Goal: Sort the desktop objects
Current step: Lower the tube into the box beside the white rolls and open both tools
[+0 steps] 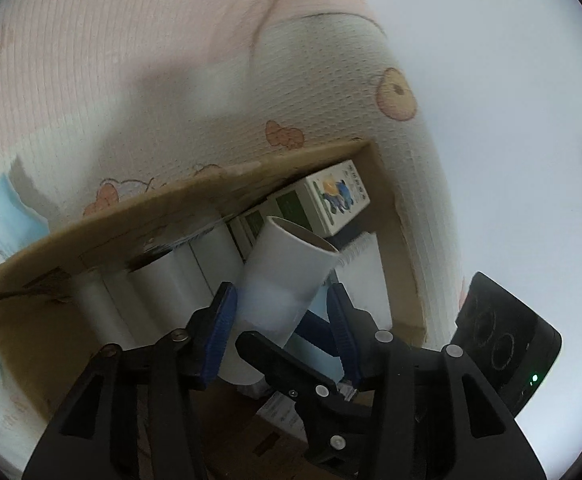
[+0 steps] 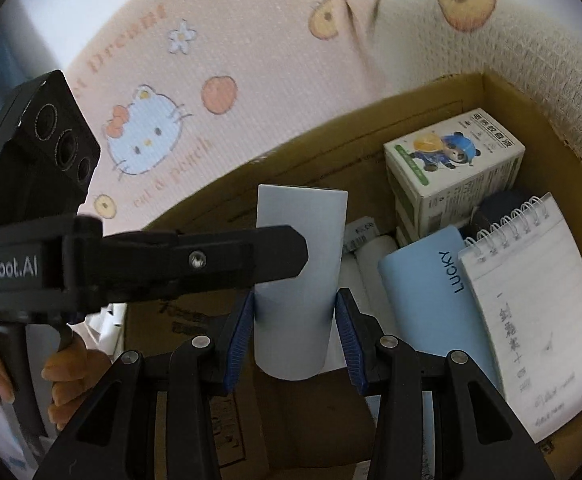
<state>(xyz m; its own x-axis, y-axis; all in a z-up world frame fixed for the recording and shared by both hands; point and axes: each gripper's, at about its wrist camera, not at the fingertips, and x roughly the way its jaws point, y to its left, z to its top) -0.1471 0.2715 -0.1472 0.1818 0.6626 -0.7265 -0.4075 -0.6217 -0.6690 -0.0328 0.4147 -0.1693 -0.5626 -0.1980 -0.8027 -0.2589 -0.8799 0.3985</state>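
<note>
Here a pink cloth printed with cartoon cats and peaches [image 2: 219,92] is covering the surface, a pale wall showing beyond it. An open brown cardboard box [image 2: 371,120] is sitting on the cloth, holding a panda-printed white carton [image 2: 455,168] at one o'clock and a spiral-bound lined notepad [image 2: 531,300] at three o'clock. The right gripper [image 2: 295,336] is clamping a white cardboard tube [image 2: 301,248] over the box. In the left wrist view, the left gripper [image 1: 283,320] is straddling the same tube, its right blue pad standing clear, jaws parted.
</note>
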